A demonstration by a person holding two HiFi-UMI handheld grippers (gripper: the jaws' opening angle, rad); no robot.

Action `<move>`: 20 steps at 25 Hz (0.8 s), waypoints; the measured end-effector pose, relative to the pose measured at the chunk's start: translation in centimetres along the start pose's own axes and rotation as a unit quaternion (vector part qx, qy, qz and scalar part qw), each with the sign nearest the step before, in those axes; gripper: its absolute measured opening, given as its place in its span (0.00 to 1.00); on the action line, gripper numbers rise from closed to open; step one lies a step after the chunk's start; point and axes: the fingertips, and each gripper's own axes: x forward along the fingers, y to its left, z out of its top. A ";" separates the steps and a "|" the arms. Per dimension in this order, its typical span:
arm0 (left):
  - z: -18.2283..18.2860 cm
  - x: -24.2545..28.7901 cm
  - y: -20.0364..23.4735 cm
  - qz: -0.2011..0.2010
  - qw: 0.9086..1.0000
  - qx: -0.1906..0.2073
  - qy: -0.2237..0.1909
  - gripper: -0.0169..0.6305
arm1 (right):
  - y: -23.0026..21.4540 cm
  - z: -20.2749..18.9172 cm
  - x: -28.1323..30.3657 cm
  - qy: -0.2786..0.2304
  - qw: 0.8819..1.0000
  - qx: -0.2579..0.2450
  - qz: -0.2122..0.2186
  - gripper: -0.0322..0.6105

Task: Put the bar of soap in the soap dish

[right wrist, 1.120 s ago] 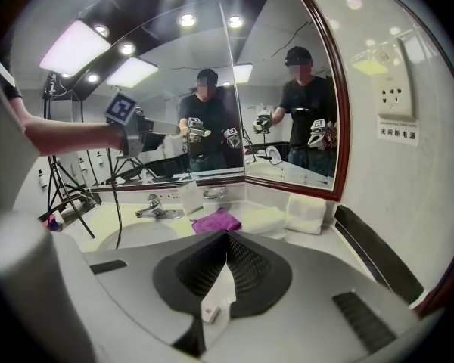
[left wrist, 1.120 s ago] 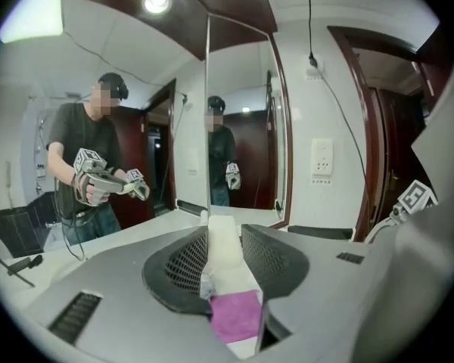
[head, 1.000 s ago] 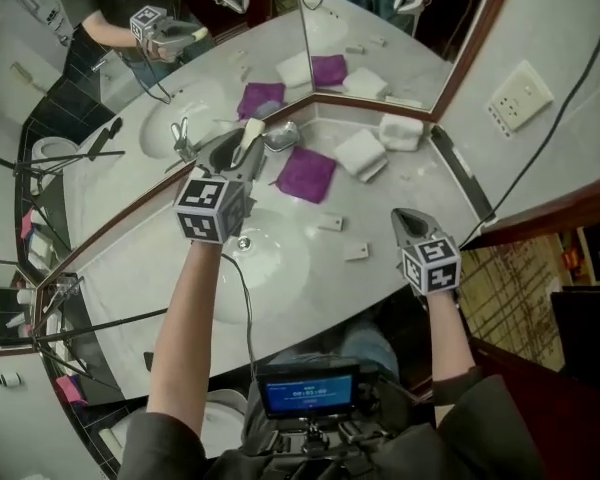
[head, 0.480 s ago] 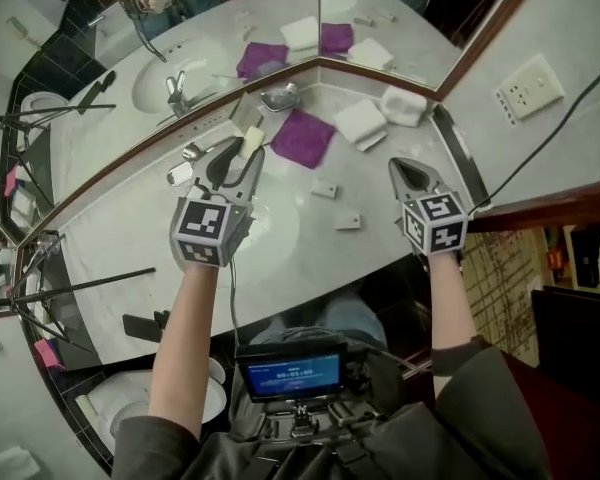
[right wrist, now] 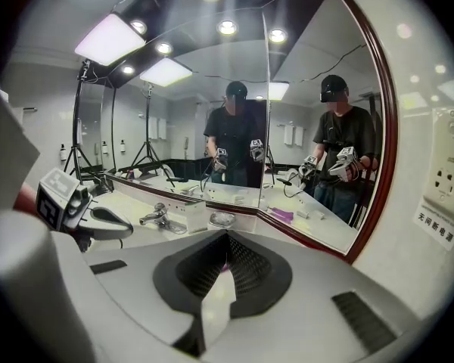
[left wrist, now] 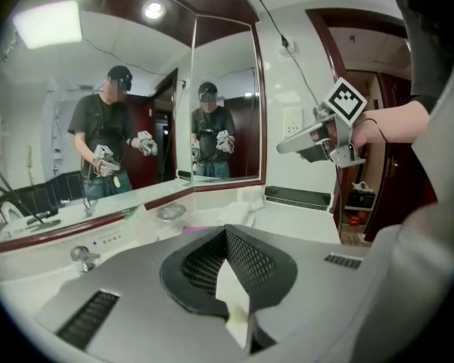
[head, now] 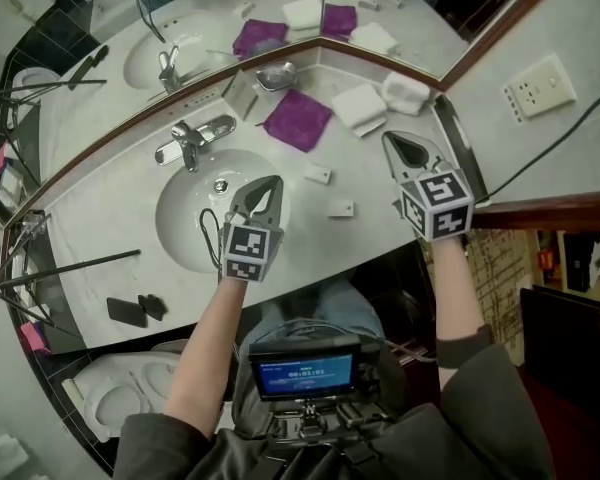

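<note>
The metal soap dish (head: 277, 75) sits in the mirror corner, also seen in the left gripper view (left wrist: 170, 212) and the right gripper view (right wrist: 222, 219). A pale bar-like piece (head: 238, 92) leans at the mirror's foot just left of the dish; I cannot tell if it is the soap. My left gripper (head: 270, 181) hangs low over the sink's right rim with its jaws shut and no soap between them (left wrist: 227, 230). My right gripper (head: 400, 140) is raised over the counter's right side, shut and empty (right wrist: 227, 234).
The sink basin (head: 185, 230) and faucet (head: 190, 140) lie left of centre. A purple cloth (head: 298, 120) and two folded white towels (head: 360, 108) (head: 405, 93) lie near the dish. Small white pieces (head: 317, 174) (head: 340, 208) dot the counter. Black items (head: 138, 310) sit at the near left.
The left gripper held a cream soap bar near the dish. It has since pulled back and down toward the sink's near side, jaws shut with no bar in them. The right gripper rose slightly.
</note>
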 end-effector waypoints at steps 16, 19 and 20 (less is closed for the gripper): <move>-8.1 1.7 -2.2 -0.010 0.997 -0.056 0.058 0.03 | -1.2 -1.9 1.1 0.013 1.000 0.009 0.010 0.08; -8.2 1.8 -2.6 -0.016 0.997 -0.054 0.057 0.03 | -1.4 -1.8 1.2 0.013 1.000 0.010 0.007 0.08; -8.2 1.8 -2.7 -0.017 0.997 -0.054 0.056 0.03 | -1.5 -1.8 1.2 0.013 1.000 0.010 0.006 0.08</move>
